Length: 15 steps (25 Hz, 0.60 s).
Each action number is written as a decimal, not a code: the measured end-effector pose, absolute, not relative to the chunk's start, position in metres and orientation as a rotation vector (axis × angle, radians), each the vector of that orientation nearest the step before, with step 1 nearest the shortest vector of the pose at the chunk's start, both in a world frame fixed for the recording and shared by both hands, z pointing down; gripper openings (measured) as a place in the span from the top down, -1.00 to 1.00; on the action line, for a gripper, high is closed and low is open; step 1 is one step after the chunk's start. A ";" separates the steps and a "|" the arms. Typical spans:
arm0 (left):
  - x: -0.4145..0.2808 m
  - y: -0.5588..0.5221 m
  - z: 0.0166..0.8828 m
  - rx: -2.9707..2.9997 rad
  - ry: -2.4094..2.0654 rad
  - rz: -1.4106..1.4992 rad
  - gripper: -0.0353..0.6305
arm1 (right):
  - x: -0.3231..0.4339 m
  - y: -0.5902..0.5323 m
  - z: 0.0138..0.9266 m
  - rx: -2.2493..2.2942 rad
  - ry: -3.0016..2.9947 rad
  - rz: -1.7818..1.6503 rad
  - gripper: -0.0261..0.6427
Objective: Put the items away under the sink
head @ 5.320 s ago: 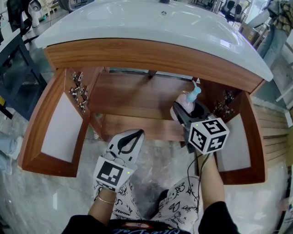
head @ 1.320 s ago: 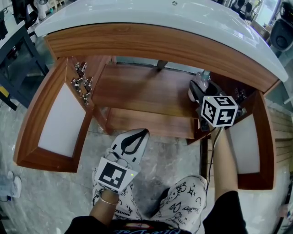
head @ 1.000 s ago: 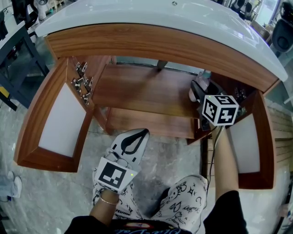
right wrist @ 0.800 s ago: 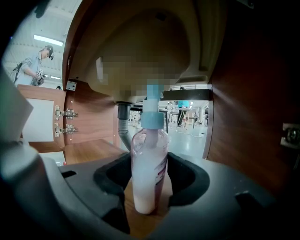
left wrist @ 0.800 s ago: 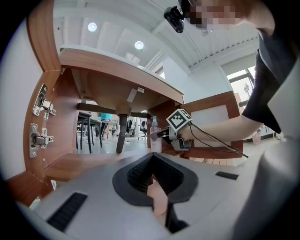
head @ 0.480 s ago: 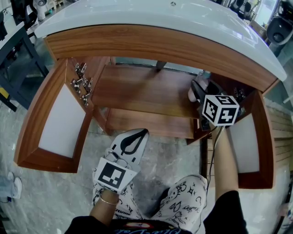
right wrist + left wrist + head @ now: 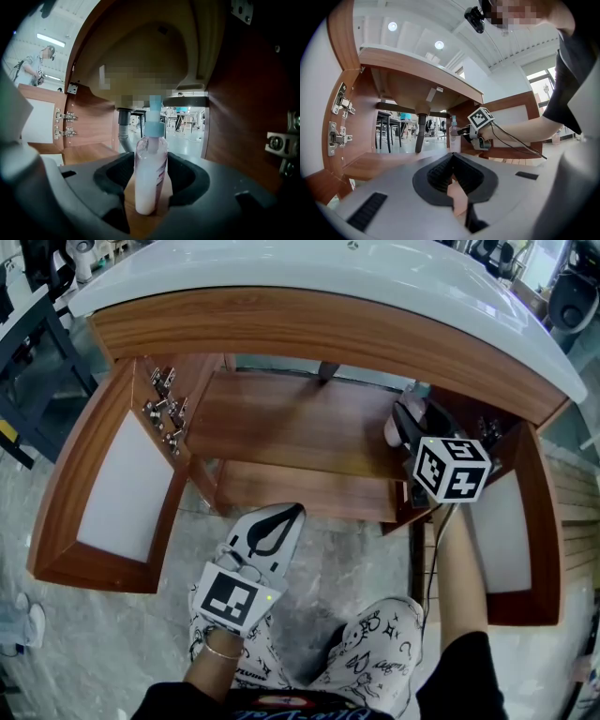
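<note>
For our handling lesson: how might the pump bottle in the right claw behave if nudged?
Tall and narrow, the pump bottle probably tips easily. Mostly full, it likely feels heavy for its size. Its smooth wall may slip.

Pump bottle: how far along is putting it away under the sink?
Done: the cabinet doors stand open, and the pump bottle looks set upright on the shelf, right end. In hand: the right gripper grips it. Remaining: release and withdraw. The left gripper is shut, empty.
</note>
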State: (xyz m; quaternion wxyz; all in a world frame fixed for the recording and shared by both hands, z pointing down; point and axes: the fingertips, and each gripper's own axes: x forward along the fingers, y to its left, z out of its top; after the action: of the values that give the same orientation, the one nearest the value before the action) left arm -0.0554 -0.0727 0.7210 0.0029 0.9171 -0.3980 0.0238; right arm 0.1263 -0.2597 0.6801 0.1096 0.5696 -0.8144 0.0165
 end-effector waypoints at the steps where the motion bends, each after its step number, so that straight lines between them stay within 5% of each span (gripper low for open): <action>1: -0.056 -0.073 0.721 2.874 -1.248 0.076 0.87 | 0.126 -0.259 0.680 1.677 -2.391 0.040 0.26; 15: -0.061 -0.075 0.720 2.865 -1.263 0.074 0.87 | 0.130 -0.246 0.671 1.772 -2.432 0.039 0.26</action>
State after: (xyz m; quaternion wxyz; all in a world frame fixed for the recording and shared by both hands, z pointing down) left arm -0.0611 -0.0750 0.7202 0.0048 0.9148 -0.4033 0.0238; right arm 0.1299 -0.2456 0.6706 0.0660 0.5877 -0.8063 0.0130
